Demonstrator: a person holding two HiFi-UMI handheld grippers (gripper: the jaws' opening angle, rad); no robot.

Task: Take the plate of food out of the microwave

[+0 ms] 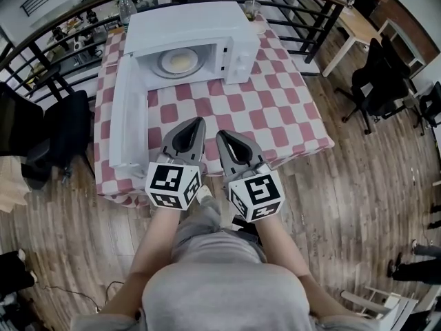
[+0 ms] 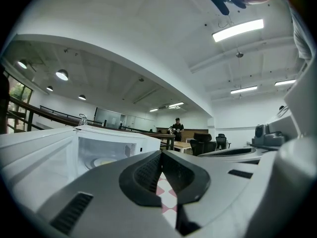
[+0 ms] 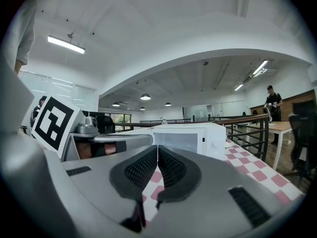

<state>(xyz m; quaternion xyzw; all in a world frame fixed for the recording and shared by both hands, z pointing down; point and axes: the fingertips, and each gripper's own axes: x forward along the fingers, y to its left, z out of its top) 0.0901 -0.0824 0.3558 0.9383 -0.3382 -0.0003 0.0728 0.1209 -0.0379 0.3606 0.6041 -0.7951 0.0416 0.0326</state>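
Note:
A white microwave [image 1: 196, 36] stands at the far side of the checked table [image 1: 275, 109], its door [image 1: 127, 116] swung wide open to the left. Inside sits a plate of pale yellow food [image 1: 179, 62], also visible through the opening as the plate [image 2: 101, 161] in the left gripper view. My left gripper [image 1: 200, 121] [image 2: 161, 155] hovers over the near part of the table, jaws together, holding nothing. Beside it my right gripper [image 1: 220, 135] [image 3: 157, 148] is shut and empty too, pointing toward the microwave [image 3: 190, 138]. Both stay well short of the microwave.
A clear bottle [image 1: 125, 7] stands behind the microwave's left corner. A black chair [image 1: 65, 133] stands left of the table, office chairs [image 1: 382, 81] to the right. A dark railing [image 1: 303, 9] runs behind the table. A person [image 2: 177, 128] stands far off.

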